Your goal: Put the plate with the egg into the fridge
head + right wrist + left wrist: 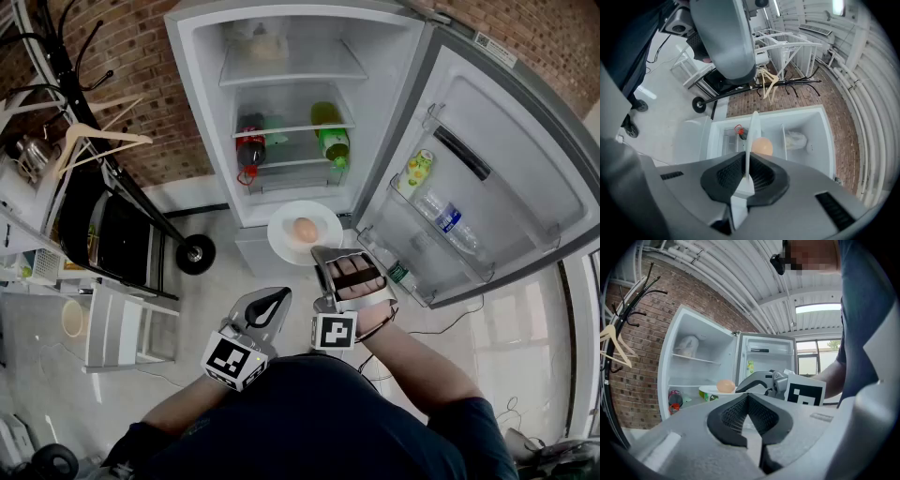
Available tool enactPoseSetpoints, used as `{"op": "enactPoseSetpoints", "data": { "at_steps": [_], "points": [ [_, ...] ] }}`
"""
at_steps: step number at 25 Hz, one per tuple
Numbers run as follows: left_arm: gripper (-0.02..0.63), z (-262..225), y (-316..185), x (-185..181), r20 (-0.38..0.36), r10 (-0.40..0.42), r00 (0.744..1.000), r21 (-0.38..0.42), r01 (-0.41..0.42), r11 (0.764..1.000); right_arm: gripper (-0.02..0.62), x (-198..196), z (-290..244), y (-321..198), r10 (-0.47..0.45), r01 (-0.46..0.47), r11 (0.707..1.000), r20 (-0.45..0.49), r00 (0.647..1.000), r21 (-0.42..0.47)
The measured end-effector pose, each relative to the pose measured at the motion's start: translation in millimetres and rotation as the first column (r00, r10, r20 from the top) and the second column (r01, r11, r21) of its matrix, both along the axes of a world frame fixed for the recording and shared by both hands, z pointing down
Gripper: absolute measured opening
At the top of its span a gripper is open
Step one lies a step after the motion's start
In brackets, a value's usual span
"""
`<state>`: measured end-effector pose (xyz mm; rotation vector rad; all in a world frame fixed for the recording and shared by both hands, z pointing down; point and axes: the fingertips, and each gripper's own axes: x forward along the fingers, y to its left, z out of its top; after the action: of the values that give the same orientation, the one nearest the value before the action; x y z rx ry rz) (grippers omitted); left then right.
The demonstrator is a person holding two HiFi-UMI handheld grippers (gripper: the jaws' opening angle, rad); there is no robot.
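Note:
A white plate (281, 234) with a brown egg (305, 229) on it hangs level in front of the open fridge (202, 112), just below its lower shelf. My right gripper (324, 255) is shut on the plate's near rim. In the right gripper view the plate (752, 133) shows edge-on between the pads, with the egg (762, 146) beyond it. My left gripper (268, 306) hangs lower and to the left, shut and holding nothing. The left gripper view shows its jaws (749, 401) closed together, and past them the plate (708, 391) and egg (725, 386).
The fridge shelves hold a dark cola bottle (249, 148) and a green bottle (330, 136). The door (487, 178) swings wide to the right with bottles (448, 220) in its rack. A coat rack with hangers (94, 141) and a black cart (112, 234) stand at the left.

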<state>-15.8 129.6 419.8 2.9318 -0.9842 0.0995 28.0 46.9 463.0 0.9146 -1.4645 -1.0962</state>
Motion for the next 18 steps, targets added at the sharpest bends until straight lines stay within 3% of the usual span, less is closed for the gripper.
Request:
{"op": "enactPoseSetpoints", "data": {
  "at_steps": [18],
  "points": [
    [0.003, 3.8, -11.4, 6.6, 0.003, -0.049, 0.999, -0.001, 0.049, 0.999, 0.028, 3.3, -9.2, -15.0, -0.049, 0.048, 0.999, 0.023, 0.999, 0.022]
  ]
}}
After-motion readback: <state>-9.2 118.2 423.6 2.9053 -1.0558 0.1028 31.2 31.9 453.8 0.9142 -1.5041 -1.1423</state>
